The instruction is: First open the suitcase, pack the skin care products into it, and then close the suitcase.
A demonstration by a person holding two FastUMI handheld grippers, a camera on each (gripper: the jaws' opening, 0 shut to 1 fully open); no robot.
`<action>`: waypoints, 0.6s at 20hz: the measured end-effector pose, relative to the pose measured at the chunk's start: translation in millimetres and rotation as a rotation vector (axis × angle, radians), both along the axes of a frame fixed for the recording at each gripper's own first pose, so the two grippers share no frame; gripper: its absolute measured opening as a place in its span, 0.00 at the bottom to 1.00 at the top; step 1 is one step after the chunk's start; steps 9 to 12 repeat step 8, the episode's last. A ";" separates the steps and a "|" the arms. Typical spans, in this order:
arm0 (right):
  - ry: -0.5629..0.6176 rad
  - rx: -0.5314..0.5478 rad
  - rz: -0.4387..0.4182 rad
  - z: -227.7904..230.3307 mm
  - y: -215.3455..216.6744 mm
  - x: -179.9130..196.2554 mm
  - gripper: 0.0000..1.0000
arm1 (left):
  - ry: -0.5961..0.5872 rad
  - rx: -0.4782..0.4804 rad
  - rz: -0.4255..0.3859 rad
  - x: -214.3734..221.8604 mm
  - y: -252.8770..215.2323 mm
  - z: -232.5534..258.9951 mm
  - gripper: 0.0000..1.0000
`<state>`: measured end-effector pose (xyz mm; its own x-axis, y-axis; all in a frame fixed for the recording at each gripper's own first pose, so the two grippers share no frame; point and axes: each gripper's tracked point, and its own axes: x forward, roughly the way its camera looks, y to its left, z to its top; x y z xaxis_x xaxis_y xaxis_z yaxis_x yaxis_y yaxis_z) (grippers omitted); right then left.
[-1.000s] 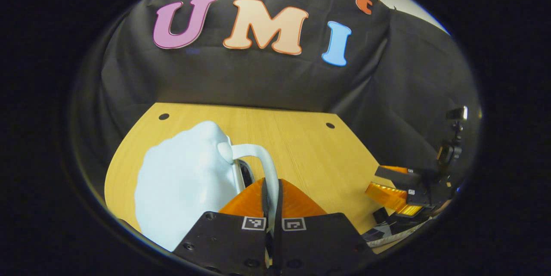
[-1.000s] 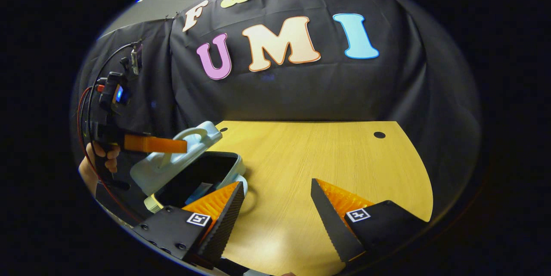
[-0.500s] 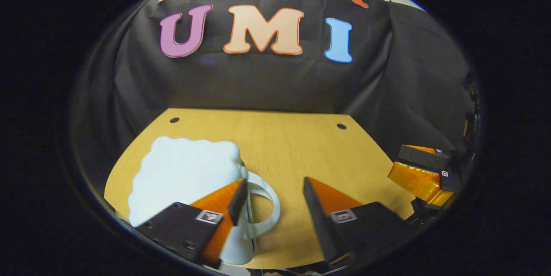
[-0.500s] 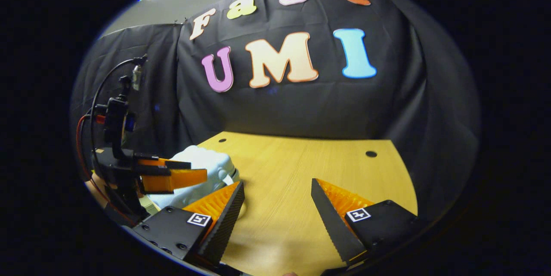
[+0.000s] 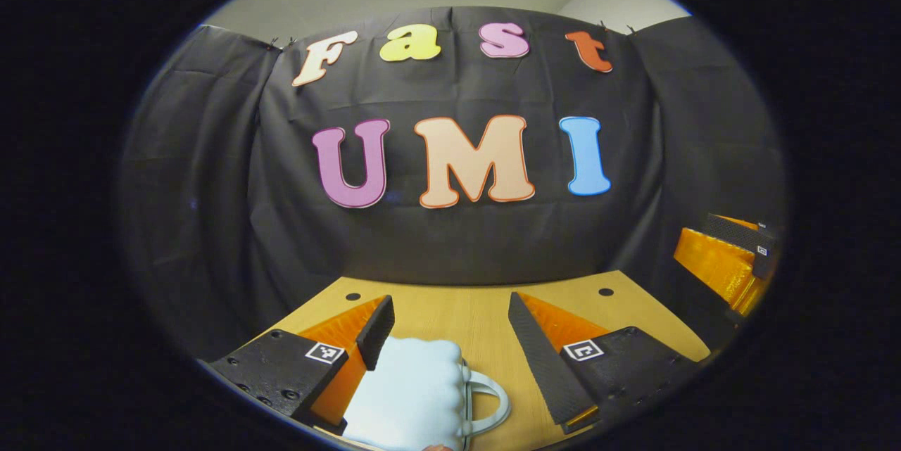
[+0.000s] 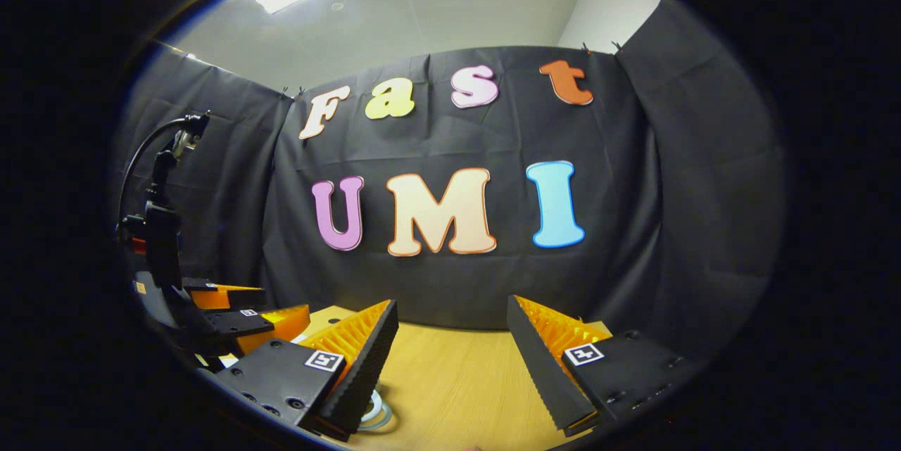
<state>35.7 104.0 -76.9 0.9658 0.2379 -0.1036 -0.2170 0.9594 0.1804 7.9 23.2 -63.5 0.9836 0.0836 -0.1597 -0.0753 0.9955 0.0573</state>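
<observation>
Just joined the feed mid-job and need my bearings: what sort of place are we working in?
Likely a recording booth, not a home: black cloth wall behind a bare wooden table, with a small pale blue suitcase lying closed on it.

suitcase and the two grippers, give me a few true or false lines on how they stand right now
1. The suitcase lies closed on the table. True.
2. The left gripper is shut on the suitcase handle. False: its fingers are spread, holding nothing.
3. The right gripper is open. True.
4. A skin care bottle stands on the table beside the suitcase. False: no bottle is there.
</observation>
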 end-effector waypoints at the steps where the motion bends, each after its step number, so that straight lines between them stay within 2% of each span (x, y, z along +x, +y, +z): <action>1: -0.022 -0.008 -0.008 10.8 2.2 1.4 0.94 | -0.010 0.011 -0.003 1.4 4.1 6.8 0.96; 2: -0.045 -0.015 -0.017 21.1 5.4 1.6 0.97 | -0.011 0.018 -0.012 4.0 7.0 11.7 0.96; 3: -0.065 -0.024 -0.027 31.1 7.4 2.4 0.94 | -0.016 0.020 -0.017 4.6 9.2 15.4 0.96; 4: -0.087 -0.031 -0.036 39.7 8.9 2.3 0.97 | -0.021 0.013 -0.022 6.6 10.3 19.8 0.96; 5: -0.103 -0.036 -0.042 47.6 11.1 2.6 0.94 | -0.025 0.006 -0.028 7.4 11.5 22.8 0.96; 6: -0.116 -0.036 -0.048 52.1 13.4 1.7 0.98 | -0.026 -0.002 -0.035 8.0 12.9 23.1 0.96; 12: -0.125 -0.036 -0.047 55.6 19.4 -1.8 0.98 | -0.024 -0.005 -0.043 9.1 16.4 22.8 0.96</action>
